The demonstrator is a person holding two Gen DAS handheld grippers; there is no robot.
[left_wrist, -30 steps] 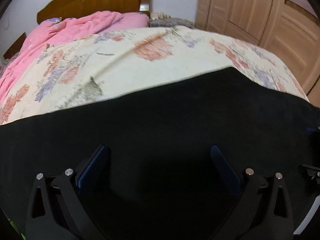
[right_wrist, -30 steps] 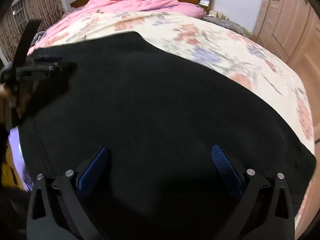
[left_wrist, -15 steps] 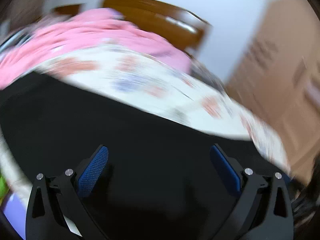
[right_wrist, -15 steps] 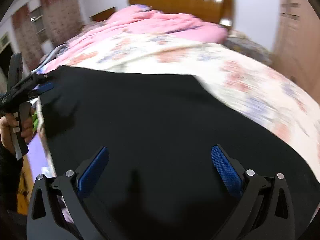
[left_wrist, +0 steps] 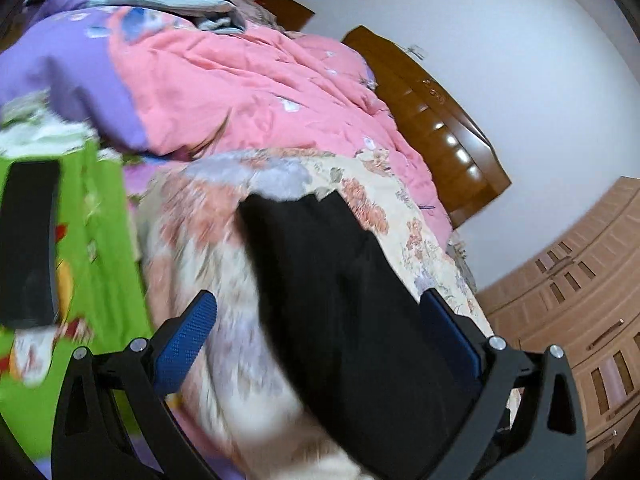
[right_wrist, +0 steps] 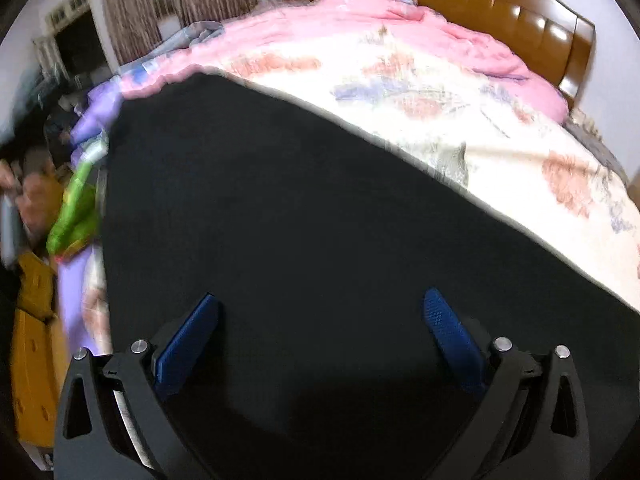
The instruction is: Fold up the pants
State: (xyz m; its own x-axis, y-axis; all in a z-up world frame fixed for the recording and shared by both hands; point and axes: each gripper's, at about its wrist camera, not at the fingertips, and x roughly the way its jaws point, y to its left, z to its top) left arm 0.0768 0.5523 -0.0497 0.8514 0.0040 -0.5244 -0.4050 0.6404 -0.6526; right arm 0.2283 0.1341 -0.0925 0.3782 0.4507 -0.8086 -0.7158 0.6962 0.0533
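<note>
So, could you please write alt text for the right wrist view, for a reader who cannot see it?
Black pants lie spread across a floral bedsheet, filling most of the view, with the right tool open above them and holding nothing. Behind are a pink quilt and a wooden headboard.

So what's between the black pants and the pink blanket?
A strip of flowery cream bedspread separates the black pants from the pink blanket, clearest in the right wrist view.
</note>
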